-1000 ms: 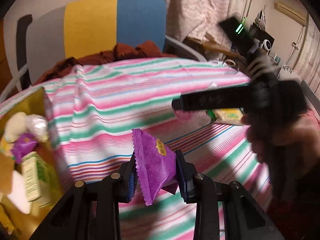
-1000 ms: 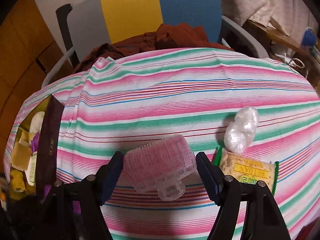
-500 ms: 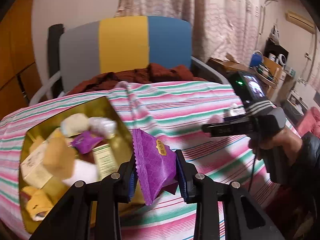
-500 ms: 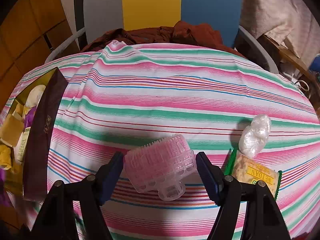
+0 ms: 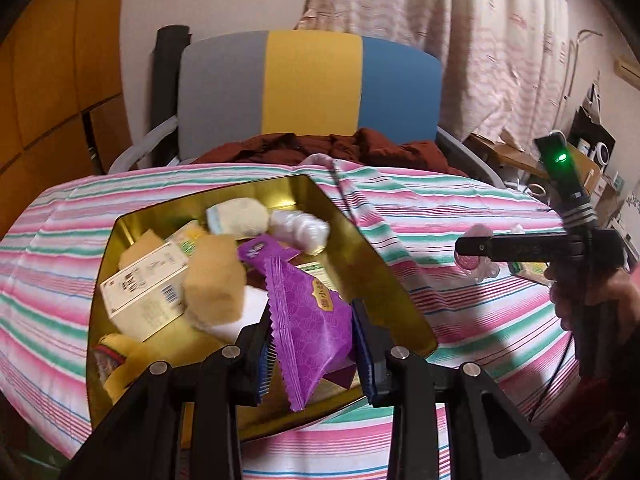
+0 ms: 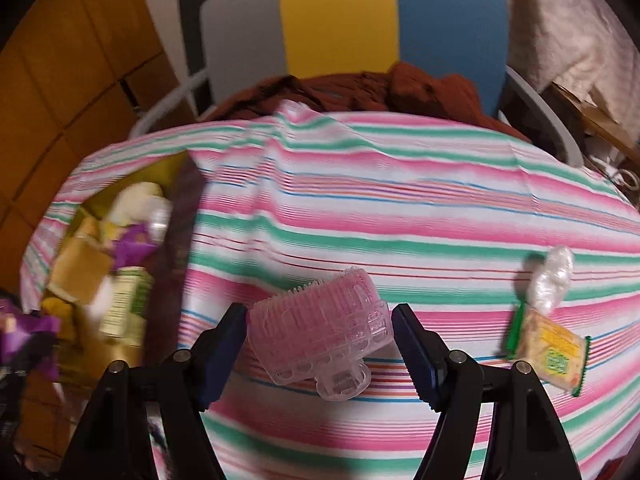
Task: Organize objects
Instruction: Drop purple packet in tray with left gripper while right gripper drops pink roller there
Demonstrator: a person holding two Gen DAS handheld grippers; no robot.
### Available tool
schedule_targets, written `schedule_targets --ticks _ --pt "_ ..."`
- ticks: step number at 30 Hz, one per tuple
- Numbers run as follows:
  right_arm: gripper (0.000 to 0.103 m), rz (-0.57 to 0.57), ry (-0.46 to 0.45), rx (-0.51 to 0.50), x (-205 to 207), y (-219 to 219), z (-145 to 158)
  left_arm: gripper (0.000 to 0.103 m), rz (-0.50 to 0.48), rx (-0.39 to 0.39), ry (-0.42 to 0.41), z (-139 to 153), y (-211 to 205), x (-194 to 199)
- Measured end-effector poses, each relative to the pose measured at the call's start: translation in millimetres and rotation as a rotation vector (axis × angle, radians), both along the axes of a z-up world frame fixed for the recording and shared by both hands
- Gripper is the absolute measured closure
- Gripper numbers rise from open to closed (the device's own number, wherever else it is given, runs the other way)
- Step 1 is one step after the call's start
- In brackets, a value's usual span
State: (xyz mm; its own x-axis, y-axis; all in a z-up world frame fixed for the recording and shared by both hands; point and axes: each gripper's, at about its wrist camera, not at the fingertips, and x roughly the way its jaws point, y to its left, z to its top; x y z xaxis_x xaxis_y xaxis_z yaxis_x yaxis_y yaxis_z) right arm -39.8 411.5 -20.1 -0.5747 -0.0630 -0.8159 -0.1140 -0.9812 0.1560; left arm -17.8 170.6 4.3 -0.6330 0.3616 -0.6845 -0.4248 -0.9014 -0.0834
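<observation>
While the left gripper (image 5: 312, 344) keeps its pads pressed on the purple sachet (image 5: 308, 316), the view under it has changed: a second ago it hung over bare striped cloth, half a second ago the gold tin sat off to the left, and now the gold tin (image 5: 384, 280) lies directly beneath, the sachet hanging above its near right corner. Inside the tin sit a white carton (image 5: 144, 292), a tan sponge block (image 5: 214, 284), a cream wrapped packet (image 5: 238, 218), a clear crinkled bag (image 5: 300, 228) and a second purple sachet (image 5: 260, 250).

Over on the right, the right gripper (image 6: 320, 348) still has the pink bristled brush (image 6: 320, 332) between its fingers, with a sliver of gap showing on each side, so whether it is truly clamped I cannot tell. It hovers above the striped tablecloth (image 6: 400, 208), and its picture is now smeared with motion blur. The tin shows more of its contents at far left than before, while the green-edged cracker packet (image 6: 548, 348) and the white crinkled bag (image 6: 554, 280) touching it have slid toward the right edge. From the left camera, the right gripper (image 5: 476, 248) and the hand (image 5: 592, 292) gripping it sit well right of the tin.
</observation>
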Motion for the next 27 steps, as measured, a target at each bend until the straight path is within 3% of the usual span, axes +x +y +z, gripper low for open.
schedule_targets --ticks 11,21,27 --pt "0.029 0.092 0.122 -0.105 18.3 -83.1 30.9 0.069 0.063 0.031 -0.007 -3.2 -39.4 0.2" --pt "0.029 0.154 0.129 -0.145 16.4 -128.8 30.6 0.069 0.176 0.082 -0.033 -8.0 -100.0 -2.3" --pt "0.029 0.173 0.135 -0.149 9.6 -144.1 32.4 0.070 0.198 0.086 -0.044 -11.5 -114.0 0.5"
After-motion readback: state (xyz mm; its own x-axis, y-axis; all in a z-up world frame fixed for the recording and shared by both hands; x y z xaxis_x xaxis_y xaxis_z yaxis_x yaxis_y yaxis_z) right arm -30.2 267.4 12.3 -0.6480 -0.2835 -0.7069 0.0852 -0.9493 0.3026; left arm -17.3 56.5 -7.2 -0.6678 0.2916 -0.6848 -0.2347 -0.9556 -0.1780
